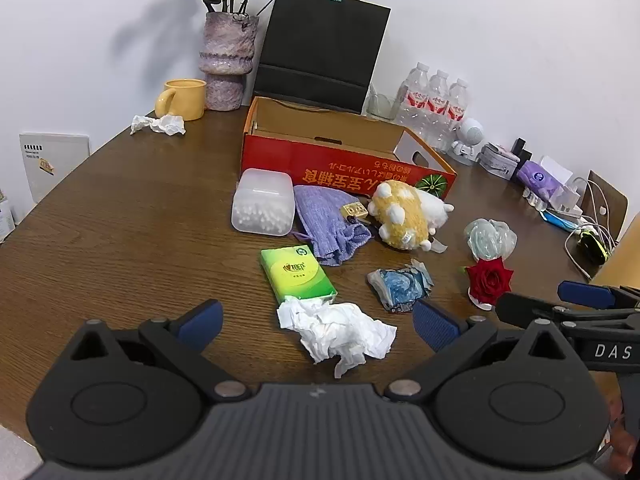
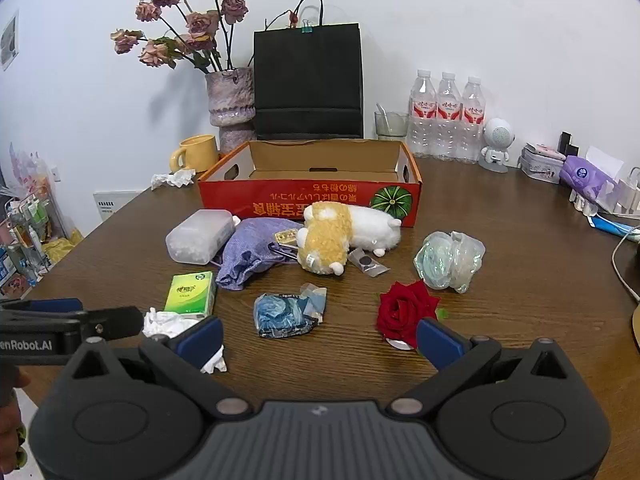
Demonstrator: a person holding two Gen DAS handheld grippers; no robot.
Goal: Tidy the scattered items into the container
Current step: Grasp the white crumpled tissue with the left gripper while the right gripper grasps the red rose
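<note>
An open red cardboard box [image 1: 344,164] [image 2: 308,196] stands at the back of the wooden table, and no items show inside it. In front of it lie a clear plastic case [image 1: 262,202] [image 2: 200,236], a purple pouch [image 1: 328,224] [image 2: 252,252], a yellow-and-white plush toy [image 1: 404,212] [image 2: 344,232], a green tissue pack [image 1: 296,272] [image 2: 190,294], a crumpled white tissue [image 1: 340,330] [image 2: 168,322], a blue wrapper [image 1: 400,284] [image 2: 288,312], a red rose [image 1: 490,278] [image 2: 404,312] and a clear bag [image 1: 490,238] [image 2: 450,260]. My left gripper [image 1: 318,322] is open with the tissue between its fingers. My right gripper [image 2: 318,338] is open and empty.
At the back stand a vase [image 2: 232,104], a yellow mug [image 1: 182,98], a black paper bag [image 2: 308,80], water bottles [image 2: 446,116] and a small robot figure [image 2: 496,142]. Another crumpled tissue [image 1: 158,124] lies by the mug. Cables and boxes [image 1: 560,196] sit at the right.
</note>
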